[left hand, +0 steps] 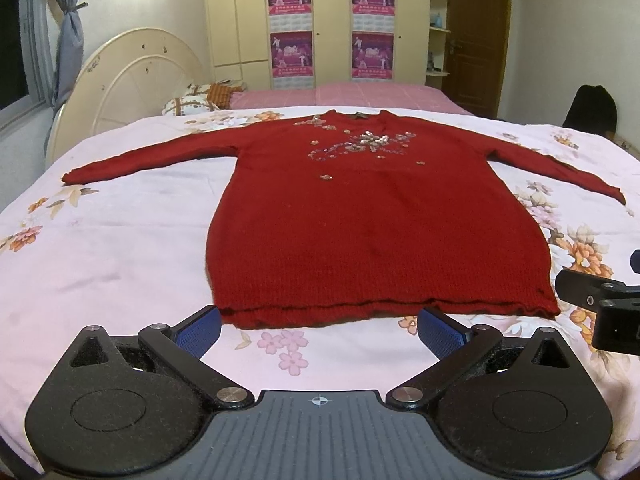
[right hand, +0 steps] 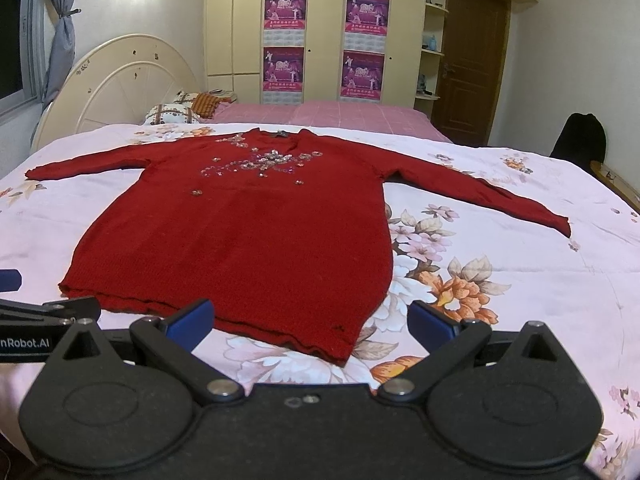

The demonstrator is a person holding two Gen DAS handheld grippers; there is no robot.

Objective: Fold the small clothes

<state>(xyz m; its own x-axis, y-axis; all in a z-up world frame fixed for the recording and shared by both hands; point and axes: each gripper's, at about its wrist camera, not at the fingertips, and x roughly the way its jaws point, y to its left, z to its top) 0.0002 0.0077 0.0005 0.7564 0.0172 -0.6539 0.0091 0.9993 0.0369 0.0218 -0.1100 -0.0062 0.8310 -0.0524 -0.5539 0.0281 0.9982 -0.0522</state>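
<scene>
My left gripper (left hand: 320,330) has its blue-padded fingers (left hand: 202,330) spread wide with nothing between them, hovering just short of the hem of the red knitted long-sleeved sweater (left hand: 376,220). My right gripper (right hand: 310,324) is likewise spread apart and holds nothing; its blue fingers (right hand: 190,320) sit over the hem, the left pad overlapping the knit in the right wrist view, though I cannot tell whether it touches. From the left wrist view I see part of the right gripper's black body at the right edge, beside the sweater's near right corner.

The sweater lies flat and face up on the pale pink bedspread printed with orange and pink flowers (left hand: 120,248), hem toward the near edge of the bed, neckline toward the far side, both sleeves stretched outward toward the left and right edges. A cluster of sequin flowers (left hand: 364,142) decorates its chest.

Beyond the bedspread a pink checked sheet (left hand: 360,94) covers the far part of the bed, patterned pillows (left hand: 196,98) rest by the cream rounded headboard (left hand: 132,80), and a cream wardrobe carrying four purple posters (left hand: 332,24) stands against the far wall.
</scene>
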